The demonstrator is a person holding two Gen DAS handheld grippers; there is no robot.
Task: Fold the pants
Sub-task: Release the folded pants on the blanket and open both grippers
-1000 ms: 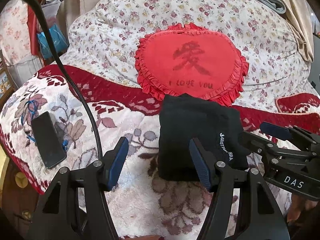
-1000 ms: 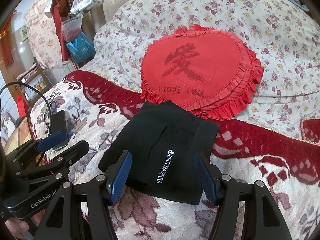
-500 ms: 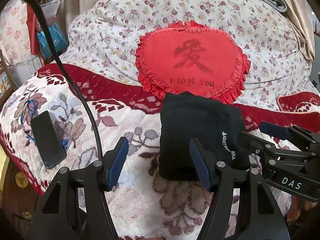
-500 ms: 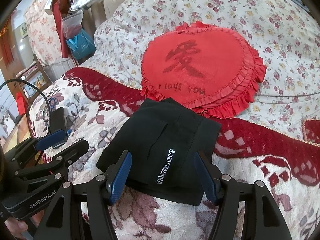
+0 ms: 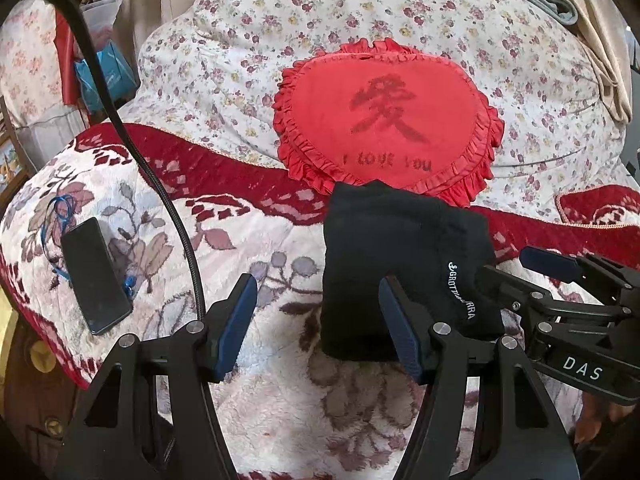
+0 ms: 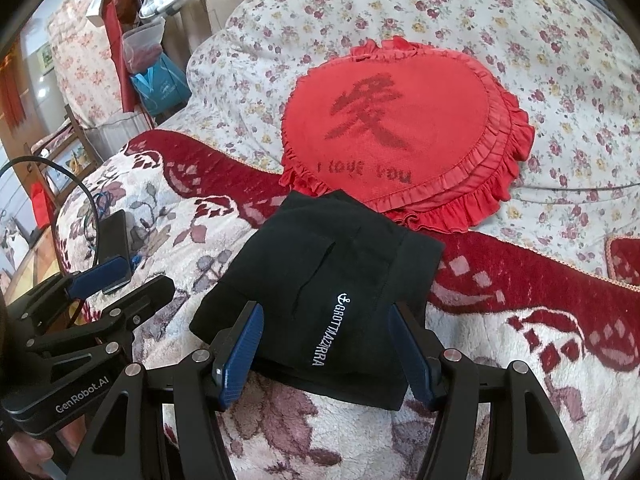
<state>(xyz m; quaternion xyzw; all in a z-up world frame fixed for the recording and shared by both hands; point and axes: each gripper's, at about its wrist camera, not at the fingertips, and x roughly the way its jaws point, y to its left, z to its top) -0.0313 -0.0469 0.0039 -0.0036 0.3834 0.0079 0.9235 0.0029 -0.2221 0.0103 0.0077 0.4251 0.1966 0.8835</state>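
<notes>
The black pants lie folded into a compact square with white lettering on top, on the floral blanket; they also show in the right wrist view. My left gripper is open and empty, just in front of the pants' left part. My right gripper is open and empty, hovering over the pants' near edge. The right gripper also shows at the right of the left wrist view, and the left gripper at the left of the right wrist view.
A red heart-shaped pillow leans on a flowered quilt just behind the pants. A black phone with a blue cord lies at the blanket's left edge. A black cable hangs across the left.
Both grippers have drifted back very slightly from the pants. The pants have not moved and both grippers stay open.
</notes>
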